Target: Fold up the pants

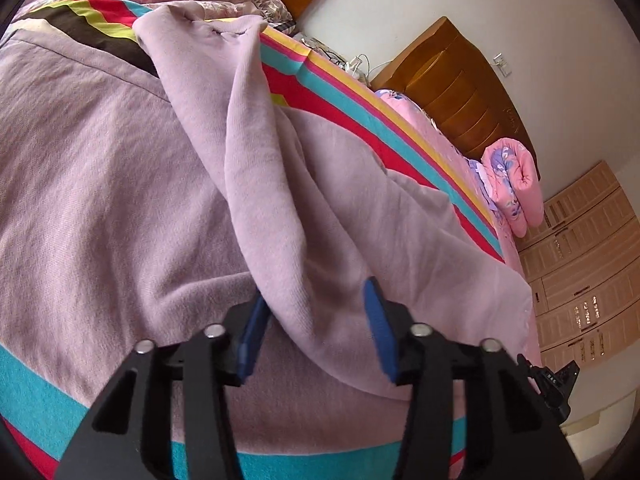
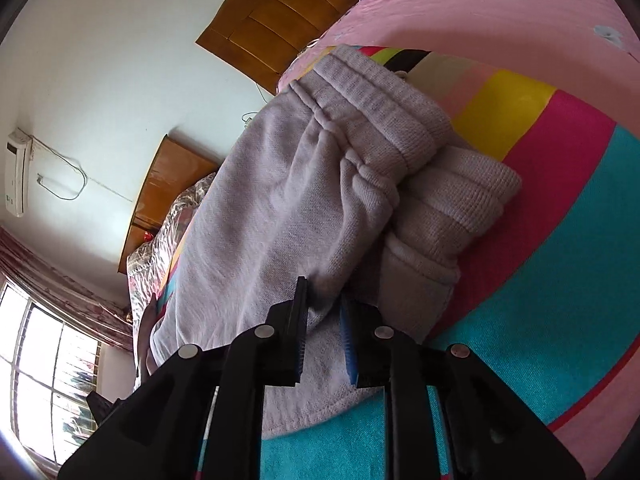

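Mauve knit pants (image 1: 100,200) lie spread over a striped bedcover (image 1: 360,92). One raised fold runs from the far end (image 1: 200,28) down to my left gripper (image 1: 316,292). That gripper's blue pads (image 1: 378,320) stand apart. The fold's lower end sits loose between them, so the gripper is open. In the right wrist view the pants (image 2: 260,200) are doubled over, with the ribbed waistband (image 2: 384,120) on top. My right gripper (image 2: 323,290) is at the near edge of the folded layer. Its jaws are slightly apart with cloth in the narrow gap, not visibly pinched.
The bedcover (image 2: 560,260) lies on a pink sheet (image 2: 480,12). A rolled pink quilt (image 1: 516,176) and a wooden headboard (image 1: 460,92) are at the bed's far side. A wardrobe (image 1: 580,260), a window (image 2: 40,360) and an air conditioner (image 2: 16,172) line the walls.
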{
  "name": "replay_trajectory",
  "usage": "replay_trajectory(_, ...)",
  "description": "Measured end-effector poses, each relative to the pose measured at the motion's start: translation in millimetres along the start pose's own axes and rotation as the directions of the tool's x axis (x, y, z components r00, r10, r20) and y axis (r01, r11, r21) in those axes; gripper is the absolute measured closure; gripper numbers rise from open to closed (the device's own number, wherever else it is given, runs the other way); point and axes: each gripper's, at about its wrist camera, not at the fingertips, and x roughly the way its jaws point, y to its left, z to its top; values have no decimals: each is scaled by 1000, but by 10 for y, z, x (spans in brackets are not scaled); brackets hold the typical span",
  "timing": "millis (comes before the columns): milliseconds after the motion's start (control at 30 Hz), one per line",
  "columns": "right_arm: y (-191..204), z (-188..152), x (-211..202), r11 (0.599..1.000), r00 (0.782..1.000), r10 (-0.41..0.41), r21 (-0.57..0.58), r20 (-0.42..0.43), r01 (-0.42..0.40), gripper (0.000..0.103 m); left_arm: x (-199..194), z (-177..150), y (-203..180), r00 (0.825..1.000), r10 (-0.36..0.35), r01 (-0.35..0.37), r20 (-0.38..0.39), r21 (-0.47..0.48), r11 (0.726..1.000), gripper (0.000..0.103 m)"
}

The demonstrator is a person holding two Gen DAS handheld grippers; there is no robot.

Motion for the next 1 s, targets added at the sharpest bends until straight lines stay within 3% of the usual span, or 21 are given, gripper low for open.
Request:
replay_trajectory(100,56,24,-38,999,1000,-22,-38,17,23,91,-27,27,-26,1000,29,-29,3,21,999,93)
replay_trajectory(333,726,159,-588,968,991,6,-251,133,27,95,-727,297,-412,991,-41,27,126,111,993,94)
replay_trajectory(433,546,12,-619,967,995,-55,-244,82,74,95,-695,119,-341,999,25,-32,43,165,986,94)
replay_trajectory(533,127,-181,-388,984,993,-121,-130,-7,119,95,-346,-203,-34,992,99,-87,-79,141,986,92)
replay_trajectory(667,36,-223,-354,990,995,-103,-97,5,103,95,-284,-266,96,993,107,-99,-58,120,988,90)
replay_trajectory(800,34,-161,-318,990,995,-101,-97,2,101,94,-305,-232,64,992,120,-112,-47,142,984,85)
replay_trajectory(933,-10,-229,-324,994,997,-82,-68,12,83,92,-338,-245,133,995,91,-88,-28,93,992,72)
replay_trajectory(967,-6,-233,-343,994,996,-87,-68,9,88,91,-366,-272,149,997,79,-77,-25,81,994,65)
replay_trajectory(1000,14,-230,-379,992,995,-103,-72,8,103,85,-375,-261,129,997,78,-77,-17,74,994,52)
